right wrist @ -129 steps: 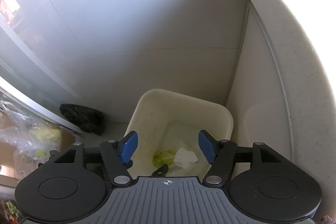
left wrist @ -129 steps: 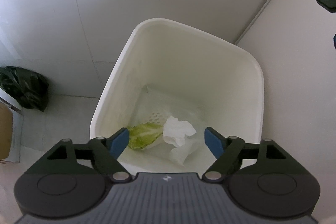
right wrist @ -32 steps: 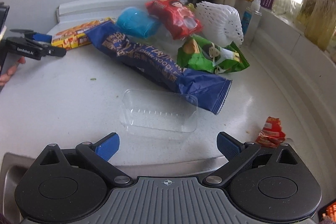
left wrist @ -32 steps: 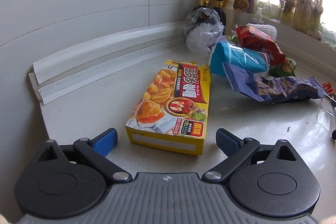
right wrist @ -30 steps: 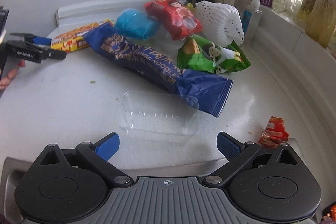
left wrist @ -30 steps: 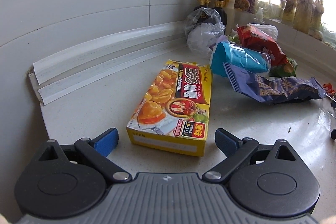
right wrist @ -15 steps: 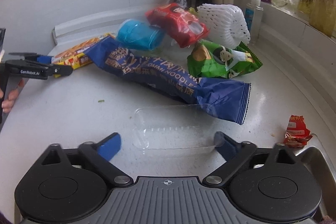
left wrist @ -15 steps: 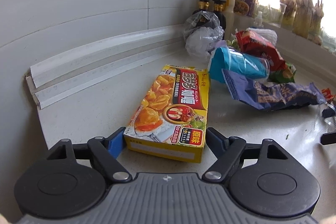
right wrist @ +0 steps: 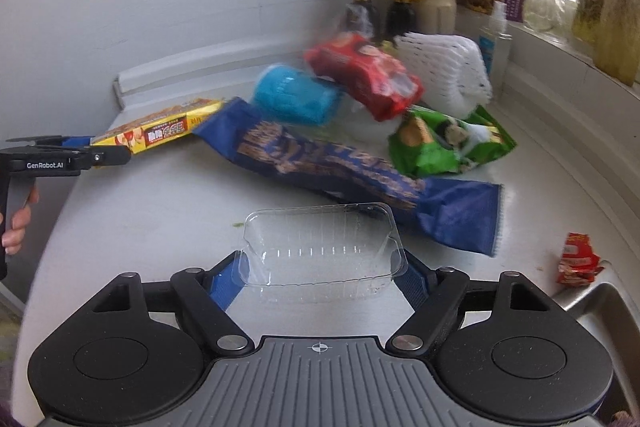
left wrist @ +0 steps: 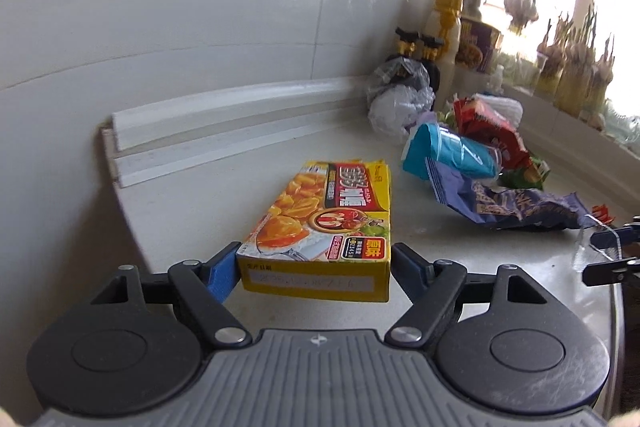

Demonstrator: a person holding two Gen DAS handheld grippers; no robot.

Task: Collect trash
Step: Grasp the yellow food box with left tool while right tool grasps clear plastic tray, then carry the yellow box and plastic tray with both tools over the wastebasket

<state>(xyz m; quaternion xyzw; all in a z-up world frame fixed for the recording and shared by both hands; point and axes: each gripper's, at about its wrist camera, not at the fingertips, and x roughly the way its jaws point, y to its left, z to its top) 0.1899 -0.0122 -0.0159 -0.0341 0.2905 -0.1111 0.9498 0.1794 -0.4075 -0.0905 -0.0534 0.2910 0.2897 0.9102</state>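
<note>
Both pairs of tongs had closed in since half a second earlier, when each still stood slightly wide of its piece of trash. We held the left gripper (left wrist: 314, 273) clamped on the near end of the yellow curry box (left wrist: 326, 223), one blue pad against each side; in the left wrist view the box looked lifted at that near end, though we could not tell whether its far end had left the white counter (left wrist: 208, 211). We held the right gripper (right wrist: 322, 275) shut on the clear plastic tray (right wrist: 320, 249), its pads pressed to the tray's two short ends, and the tray sat low over the counter, just in front of the long blue noodle wrapper (right wrist: 344, 171).

Beyond that wrapper lay the rest of the trash: a blue cup (right wrist: 296, 95) on its side, a red snack pack (right wrist: 364, 75) leaning over it, a green snack bag (right wrist: 448, 143) and a white foam net (right wrist: 444, 67). A small red sachet (right wrist: 578, 259) lay apart, near the sink edge (right wrist: 592, 293). Dark sauce bottles (right wrist: 378, 7) stood against the back wall.
</note>
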